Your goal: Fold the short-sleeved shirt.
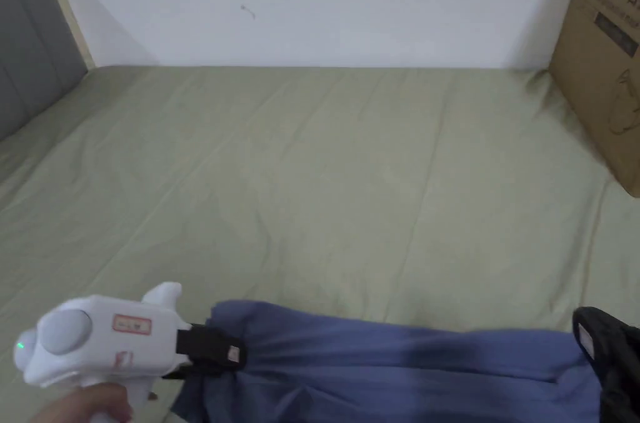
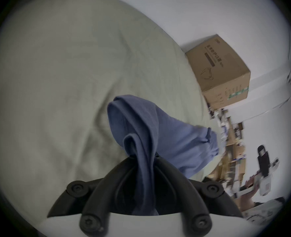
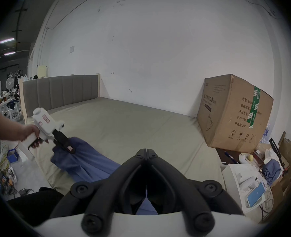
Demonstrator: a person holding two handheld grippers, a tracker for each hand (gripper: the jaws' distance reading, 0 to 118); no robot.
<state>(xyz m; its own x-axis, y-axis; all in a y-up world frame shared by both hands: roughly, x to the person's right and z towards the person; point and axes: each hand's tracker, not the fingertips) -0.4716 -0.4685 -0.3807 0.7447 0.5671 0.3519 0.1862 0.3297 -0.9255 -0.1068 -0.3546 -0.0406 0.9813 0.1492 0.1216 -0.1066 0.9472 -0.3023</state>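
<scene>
— From my feed, the shirt (image 1: 400, 368) is plain blue, the bed sheet (image 1: 325, 180) pale olive green.
— I see the left hand-held gripper (image 1: 231, 353): white body, black jaws. Brown cardboard box (image 1: 603, 62), grey headboard (image 1: 31, 43).

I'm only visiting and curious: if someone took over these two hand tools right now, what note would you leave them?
Left gripper: shut on a bunched edge of the blue shirt.
Right gripper: jaws closed, blue cloth between them near the base; seems to hold the other end.
Shirt: stretched between the two over the near edge of the bed.
Done: shirt picked up.
Left: lay it flat, then every fold.
</scene>
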